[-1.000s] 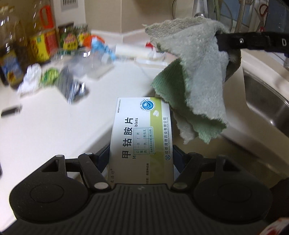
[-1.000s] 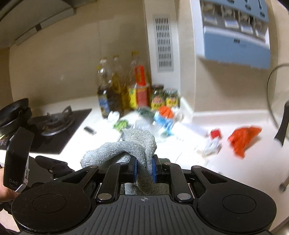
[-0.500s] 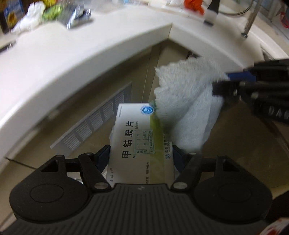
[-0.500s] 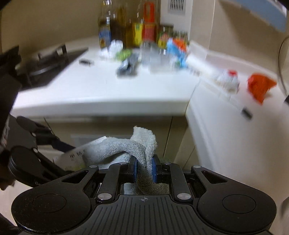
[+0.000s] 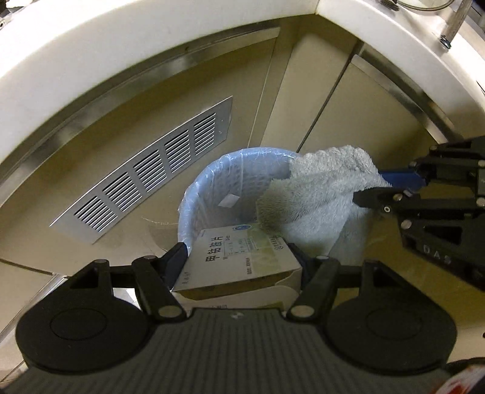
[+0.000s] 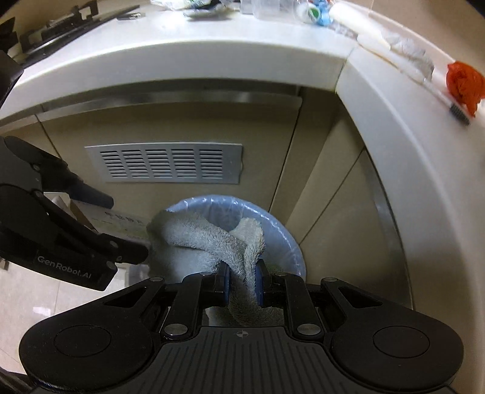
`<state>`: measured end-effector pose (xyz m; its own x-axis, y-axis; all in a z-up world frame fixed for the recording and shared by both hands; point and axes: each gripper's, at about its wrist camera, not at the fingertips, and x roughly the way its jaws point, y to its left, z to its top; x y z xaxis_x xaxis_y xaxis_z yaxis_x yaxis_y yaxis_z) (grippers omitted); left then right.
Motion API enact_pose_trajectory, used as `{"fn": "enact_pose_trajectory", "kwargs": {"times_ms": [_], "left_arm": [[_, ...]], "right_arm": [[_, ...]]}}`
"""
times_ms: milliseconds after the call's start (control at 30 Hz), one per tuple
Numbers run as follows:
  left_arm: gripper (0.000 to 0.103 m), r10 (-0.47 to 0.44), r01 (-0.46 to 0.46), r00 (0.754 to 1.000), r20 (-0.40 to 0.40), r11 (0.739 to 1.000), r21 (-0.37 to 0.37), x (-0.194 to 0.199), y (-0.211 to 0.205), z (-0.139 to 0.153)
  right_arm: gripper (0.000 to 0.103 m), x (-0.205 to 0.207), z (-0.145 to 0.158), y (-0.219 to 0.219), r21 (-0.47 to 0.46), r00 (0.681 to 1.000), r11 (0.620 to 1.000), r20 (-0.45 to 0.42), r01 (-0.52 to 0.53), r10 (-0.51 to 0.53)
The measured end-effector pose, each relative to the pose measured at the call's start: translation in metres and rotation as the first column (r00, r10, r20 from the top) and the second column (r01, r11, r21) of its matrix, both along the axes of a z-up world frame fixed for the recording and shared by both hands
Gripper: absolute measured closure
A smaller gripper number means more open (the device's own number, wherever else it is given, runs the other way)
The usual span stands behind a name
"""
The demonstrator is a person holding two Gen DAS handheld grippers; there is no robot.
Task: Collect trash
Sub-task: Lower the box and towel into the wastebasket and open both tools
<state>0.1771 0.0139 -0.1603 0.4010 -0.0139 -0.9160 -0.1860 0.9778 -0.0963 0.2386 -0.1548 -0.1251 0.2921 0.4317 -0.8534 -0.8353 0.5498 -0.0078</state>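
My left gripper (image 5: 239,257) is shut on a white and green medicine box (image 5: 239,260) and holds it above the near rim of a blue-lined trash bin (image 5: 212,188) on the floor. My right gripper (image 6: 241,282) is shut on a grey towel (image 6: 209,239), which hangs over the same bin (image 6: 282,239). The towel (image 5: 321,197) touches the box's far end in the left wrist view. The right gripper (image 5: 394,194) comes in from the right there. The left gripper (image 6: 121,245) and the box (image 6: 121,221) show at left in the right wrist view.
The bin stands in the corner of beige cabinets with a metal vent grille (image 6: 165,166). The white countertop (image 6: 182,57) overhangs above, with bottles and wrappers (image 6: 312,12) and an orange bag (image 6: 463,85) on it. A stove (image 6: 45,33) is at far left.
Both grippers dropped from countertop height to just above the floor bin, still holding the box and the towel. The bin has come into view under them.
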Motion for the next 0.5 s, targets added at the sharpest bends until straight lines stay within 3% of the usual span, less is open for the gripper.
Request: {"fn": "enact_pose_trajectory", "kwargs": {"times_ms": [500], "left_arm": [[0.035, -0.021, 0.021, 0.999, -0.024, 1.000, -0.006, 0.027, -0.005, -0.020]], "right_arm": [[0.087, 0.016, -0.018, 0.014, -0.059, 1.000, 0.998, 0.008, 0.008, -0.007]]}}
